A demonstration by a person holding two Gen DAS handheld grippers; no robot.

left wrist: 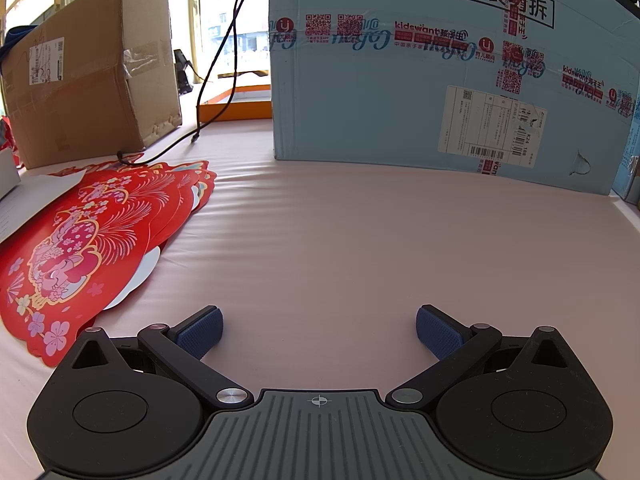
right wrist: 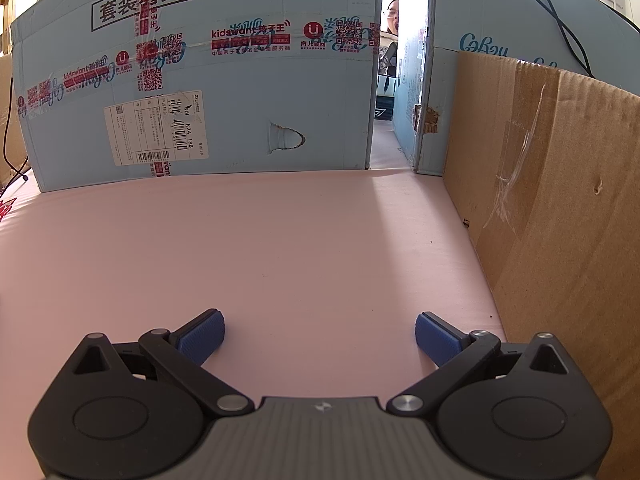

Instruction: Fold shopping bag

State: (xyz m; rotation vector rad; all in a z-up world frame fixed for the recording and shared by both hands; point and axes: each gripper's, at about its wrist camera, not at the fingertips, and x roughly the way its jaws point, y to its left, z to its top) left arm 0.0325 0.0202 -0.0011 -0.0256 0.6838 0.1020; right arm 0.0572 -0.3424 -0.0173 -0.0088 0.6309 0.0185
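Red paper cut-outs (left wrist: pixel 80 240) with gold and pink flowers are what we meet first, fanned in a loose pile at the far left of the pink tablecloth (left wrist: pixel 340 248). Behind them stands a brown cardboard box (left wrist: pixel 92 68), and a black cable (left wrist: pixel 216 64) trails down beside it onto the cloth. Our left gripper (left wrist: pixel 319 330) hovers low over bare cloth, its blue pads spread wide with nothing between them. Straight ahead a pale blue carton (left wrist: pixel 420 64), taped and labelled, closes off the back. Moving right, our right gripper (right wrist: pixel 319 332) is likewise spread wide and empty above the cloth. A second blue carton (right wrist: pixel 500 12) stands past a narrow gap, and a brown cardboard wall (right wrist: pixel 560 200) rises at the far right. We cannot find the shopping bag in either view.
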